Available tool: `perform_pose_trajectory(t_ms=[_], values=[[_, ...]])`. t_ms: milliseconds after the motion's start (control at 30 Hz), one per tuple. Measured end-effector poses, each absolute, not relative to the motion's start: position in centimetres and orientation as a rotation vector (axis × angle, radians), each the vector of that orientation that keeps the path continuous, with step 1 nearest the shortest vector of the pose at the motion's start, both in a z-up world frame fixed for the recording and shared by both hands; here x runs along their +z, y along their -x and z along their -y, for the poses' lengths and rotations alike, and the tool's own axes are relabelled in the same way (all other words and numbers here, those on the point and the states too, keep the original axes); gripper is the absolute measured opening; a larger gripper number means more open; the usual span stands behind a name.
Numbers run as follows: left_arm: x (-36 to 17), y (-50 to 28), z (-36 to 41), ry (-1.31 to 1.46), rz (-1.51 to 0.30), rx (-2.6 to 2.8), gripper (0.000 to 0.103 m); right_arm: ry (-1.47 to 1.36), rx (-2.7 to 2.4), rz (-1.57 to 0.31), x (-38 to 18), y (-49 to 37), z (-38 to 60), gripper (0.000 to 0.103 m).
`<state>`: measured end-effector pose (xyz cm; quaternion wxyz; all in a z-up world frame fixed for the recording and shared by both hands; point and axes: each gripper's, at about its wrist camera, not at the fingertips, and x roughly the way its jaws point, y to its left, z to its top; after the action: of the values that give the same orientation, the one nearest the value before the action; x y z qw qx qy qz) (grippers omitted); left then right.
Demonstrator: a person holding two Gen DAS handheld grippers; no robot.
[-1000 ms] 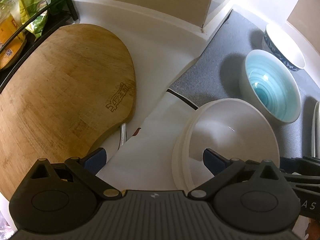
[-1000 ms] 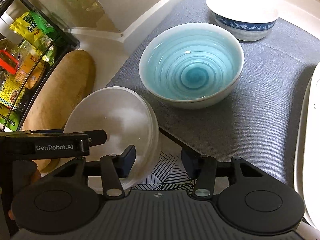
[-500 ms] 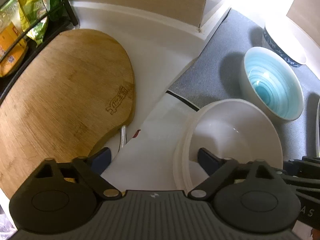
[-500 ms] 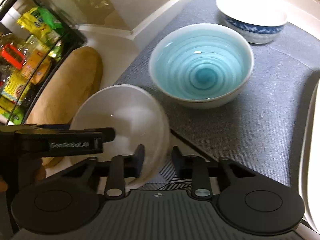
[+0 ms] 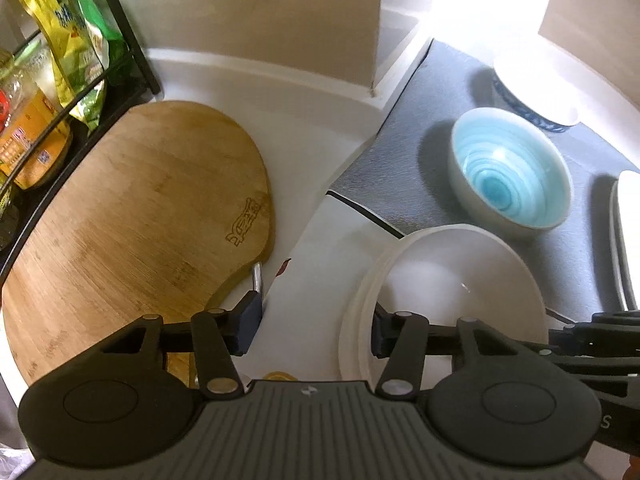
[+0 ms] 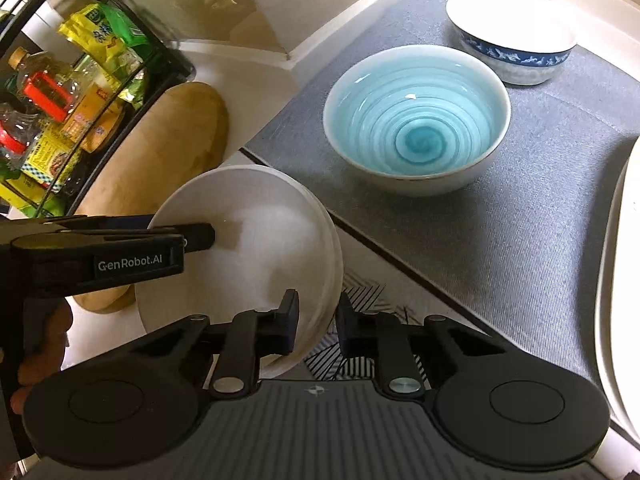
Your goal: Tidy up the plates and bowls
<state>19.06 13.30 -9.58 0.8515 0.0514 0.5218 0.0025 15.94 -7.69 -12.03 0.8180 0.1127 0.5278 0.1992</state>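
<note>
- Two hand-held grippers close in on a stack of white bowls (image 6: 256,240) near the front of a kitchen counter, where a grey mat (image 6: 520,208) meets a sheet printed with black lines (image 6: 360,292)
- Right gripper (image 6: 317,322): jaws narrow and closing, the stack's near rim between them, one finger inside the top bowl and the other outside; whether the pads already press on the rim cannot be told
- Left gripper (image 5: 314,330): jaws about half wide and closing, straddling the stack's far rim with one finger inside the bowl and the other out over bare counter, clear of the rim
- Behind the stack, on the grey mat, a blue swirl-glazed bowl (image 6: 416,120) stands upright, with a white bowl banded in blue (image 6: 516,48) just beyond it
- White plates (image 6: 616,300) lie at the right edge of the mat
- To the left, a wooden cutting board (image 5: 132,232) lies beside a black wire rack (image 6: 80,92) of packets and bottles
</note>
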Motion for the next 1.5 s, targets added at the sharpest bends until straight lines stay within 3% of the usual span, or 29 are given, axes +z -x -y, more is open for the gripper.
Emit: perform_pose_trajectory(t_ms=[300,433,533,700,733,800,867,900,1500], values=[[-6.9,-17.2,-11.3,-0.144,-1.048,-0.059,0.06,-0.263,0.436,-1.084,-10.4,-14.0,8.8,0.011],[-7.0,-16.8,-11.0,-0.152,-1.048,-0.065,0.07,-0.299,0.4,-1.089,-11.2,-14.1,9.7,0.01],[-6.4,-16.3,-10.8,-0.141,-1.045,-0.092,0.084,-0.314,0.369,-1.098,-11.9,-14.0,10.4,0.008],[-5.7,-15.4,-10.7,-0.148,-0.988,-0.126,0.088,-0.345,0.325,-1.105,-12.4,-13.7,11.4,0.01],[-6.0,-15.5,-10.8,-0.136,-1.007,-0.143,0.084,-0.355,0.319,-1.107,-12.5,-13.7,11.6,0.011],[-6.8,-16.0,-11.1,-0.083,-1.062,-0.18,0.065,-0.367,0.313,-1.11,-12.7,-13.6,11.9,0.011],[-8.1,-16.7,-11.4,-0.017,-1.141,-0.202,0.029,-0.366,0.314,-1.111,-12.7,-13.6,12.0,0.011],[-8.5,-16.9,-11.4,0.014,-1.167,-0.214,0.021,-0.362,0.316,-1.109,-12.7,-13.6,11.9,0.012],[-10.3,-17.2,-5.4,-0.07,-1.232,-0.354,0.018,-0.316,0.211,-1.12,-11.0,-11.0,16.0,0.013]])
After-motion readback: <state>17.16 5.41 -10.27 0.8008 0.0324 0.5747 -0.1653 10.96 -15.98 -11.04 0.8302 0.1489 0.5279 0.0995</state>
